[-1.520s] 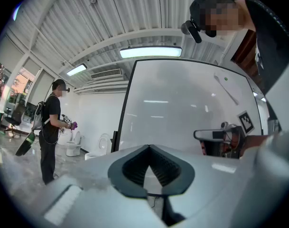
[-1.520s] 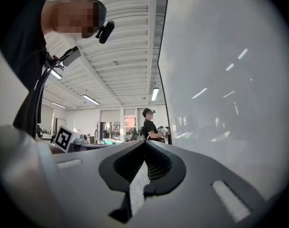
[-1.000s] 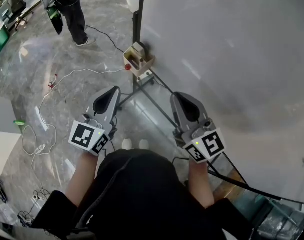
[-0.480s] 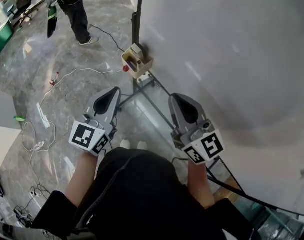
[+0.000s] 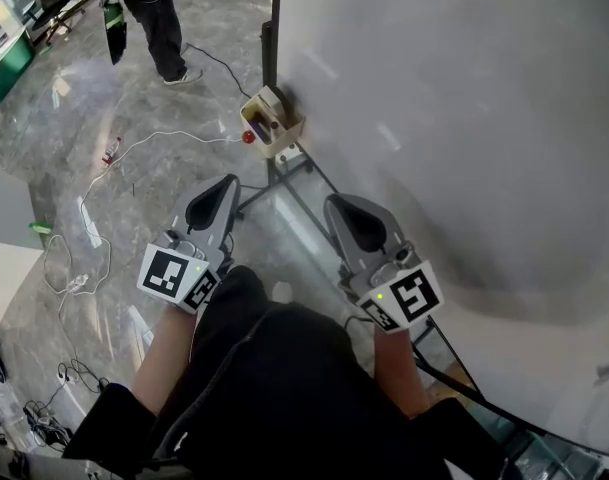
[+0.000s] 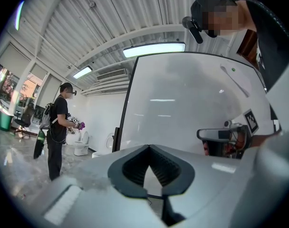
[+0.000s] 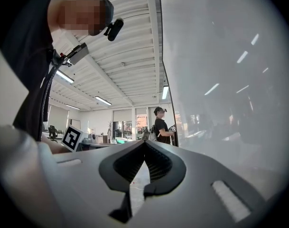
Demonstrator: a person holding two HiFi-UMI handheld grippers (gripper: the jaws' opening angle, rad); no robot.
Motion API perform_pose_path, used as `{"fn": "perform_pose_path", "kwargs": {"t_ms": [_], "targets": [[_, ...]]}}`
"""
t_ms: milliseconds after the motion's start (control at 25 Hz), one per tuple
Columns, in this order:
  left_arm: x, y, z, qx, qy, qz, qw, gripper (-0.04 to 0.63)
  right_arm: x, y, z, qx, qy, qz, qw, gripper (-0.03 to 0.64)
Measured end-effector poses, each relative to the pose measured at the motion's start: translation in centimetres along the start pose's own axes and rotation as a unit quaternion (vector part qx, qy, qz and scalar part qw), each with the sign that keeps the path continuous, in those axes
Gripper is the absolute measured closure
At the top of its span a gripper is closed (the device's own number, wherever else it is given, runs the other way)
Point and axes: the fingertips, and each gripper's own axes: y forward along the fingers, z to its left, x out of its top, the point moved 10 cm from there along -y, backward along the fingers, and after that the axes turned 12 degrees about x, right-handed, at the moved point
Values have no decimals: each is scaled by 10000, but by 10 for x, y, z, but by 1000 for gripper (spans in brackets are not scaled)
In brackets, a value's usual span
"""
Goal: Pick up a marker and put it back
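Far left, on the floor (image 5: 44,148): loose white cables (image 5: 84,218), well apart from the work. Further up, a bystander (image 5: 149,13) in dark clothes, not involved. Next, left gripper (image 5: 226,182), held level and aimed ahead toward the stand; jaws pressed together tip to tip, nothing between them. Carried shut most likely because no grasp is due yet. Ahead and a little right of it, small tan holder (image 5: 287,130), fixed at the whiteboard's left edge by the dark post (image 5: 272,28), presumably hung there to keep pens within reach of the writing surface. Marker (image 5: 259,128) inside the holder, only a dark end showing, untouched by either gripper. Small red item (image 5: 249,137) just beside the holder's left wall, kind not made out. Then right gripper (image 5: 334,201), also level, close alongside the board face, jaws likewise closed on nothing. Both grippers side by side, short of the holder and apart from it. Judged an approach stage, with pick-up not begun and jaws needing to part before closing on the marker. Far right: whiteboard (image 5: 464,118), glossy, no writing seen.
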Motion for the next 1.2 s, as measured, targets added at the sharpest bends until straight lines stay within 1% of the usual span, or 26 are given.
{"fn": "perform_pose_path", "kwargs": {"t_ms": [200,320,400,560,720,880,1120,1200], "targets": [[2,10,8,13,50,28,10000,589,2,9,-8,60,-8,5,10000,607],[1,21,15,-69,55,59,9999,589,-1,19,-11,102,-39,72,9999,607],[0,29,21,-145,46,89,9998,589,-3,26,-13,54,-25,93,9999,607],[4,47,37,-349,24,140,9993,589,-1,39,-19,-161,-14,90,9998,607],[4,71,50,-665,65,192,9976,588,-1,52,-27,-435,-27,96,9990,607],[5,94,62,-968,115,225,9950,583,-2,67,-32,-699,-36,132,9975,607],[9,122,86,-1317,61,365,9906,583,-2,88,-36,-1189,-53,132,9928,607],[7,129,94,-1428,107,440,9887,583,-4,94,-36,-1346,-58,150,9908,607]]}}
